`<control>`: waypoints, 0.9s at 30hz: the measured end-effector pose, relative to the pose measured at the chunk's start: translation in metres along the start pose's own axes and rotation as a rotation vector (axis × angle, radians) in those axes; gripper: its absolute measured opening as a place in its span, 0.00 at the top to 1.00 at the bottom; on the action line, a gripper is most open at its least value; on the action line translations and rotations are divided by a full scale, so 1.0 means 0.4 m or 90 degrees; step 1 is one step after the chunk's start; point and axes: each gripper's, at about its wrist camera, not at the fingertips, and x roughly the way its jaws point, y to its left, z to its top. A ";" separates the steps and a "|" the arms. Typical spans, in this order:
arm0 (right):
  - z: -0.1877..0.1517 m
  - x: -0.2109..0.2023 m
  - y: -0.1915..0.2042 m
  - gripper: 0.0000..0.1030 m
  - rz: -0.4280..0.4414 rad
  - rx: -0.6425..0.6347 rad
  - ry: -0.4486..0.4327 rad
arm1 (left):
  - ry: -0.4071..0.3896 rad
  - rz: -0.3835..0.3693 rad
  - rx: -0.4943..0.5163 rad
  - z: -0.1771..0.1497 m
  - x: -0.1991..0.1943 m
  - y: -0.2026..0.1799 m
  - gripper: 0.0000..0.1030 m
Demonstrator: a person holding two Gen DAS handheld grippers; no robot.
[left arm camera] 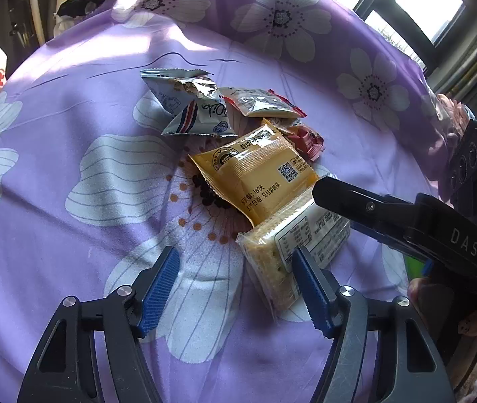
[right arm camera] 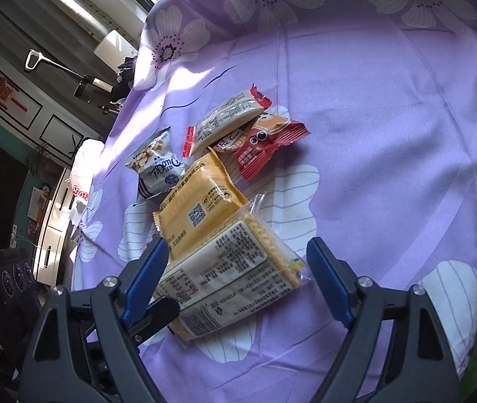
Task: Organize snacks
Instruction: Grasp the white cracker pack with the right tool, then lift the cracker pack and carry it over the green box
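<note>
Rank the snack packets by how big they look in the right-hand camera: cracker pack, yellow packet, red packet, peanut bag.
1. Clear cracker pack, though it lies nearest the camera.
2. Yellow packet.
3. Red packet and silver peanut bag: too alike to rank.

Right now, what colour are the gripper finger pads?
Blue, ribbed pads on black fingers; clearest in the left wrist view.
</note>
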 end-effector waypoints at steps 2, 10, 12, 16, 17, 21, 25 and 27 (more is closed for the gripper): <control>-0.015 -0.005 0.010 0.18 0.015 0.004 0.008 | 0.001 0.001 -0.002 -0.002 -0.003 0.004 0.38; -0.075 -0.011 0.052 0.19 0.008 0.000 0.031 | 0.017 0.017 -0.002 -0.023 -0.018 0.011 0.42; -0.085 -0.010 0.059 0.19 0.022 0.006 0.033 | 0.023 0.021 0.004 -0.026 -0.016 0.010 0.42; -0.099 -0.011 0.068 0.20 0.020 -0.003 0.026 | 0.020 0.013 0.026 -0.035 -0.017 -0.007 0.45; -0.102 -0.007 0.069 0.21 0.018 -0.003 0.030 | 0.022 0.010 0.032 -0.038 -0.014 -0.013 0.45; -0.106 0.001 0.080 0.22 0.002 -0.003 0.024 | 0.017 0.018 0.044 -0.045 -0.016 -0.025 0.45; -0.112 -0.005 0.080 0.23 0.005 0.009 0.016 | 0.017 0.012 0.045 -0.045 -0.018 -0.023 0.45; -0.117 -0.015 0.085 0.24 0.004 0.011 0.004 | 0.014 0.006 0.044 -0.046 -0.025 -0.025 0.45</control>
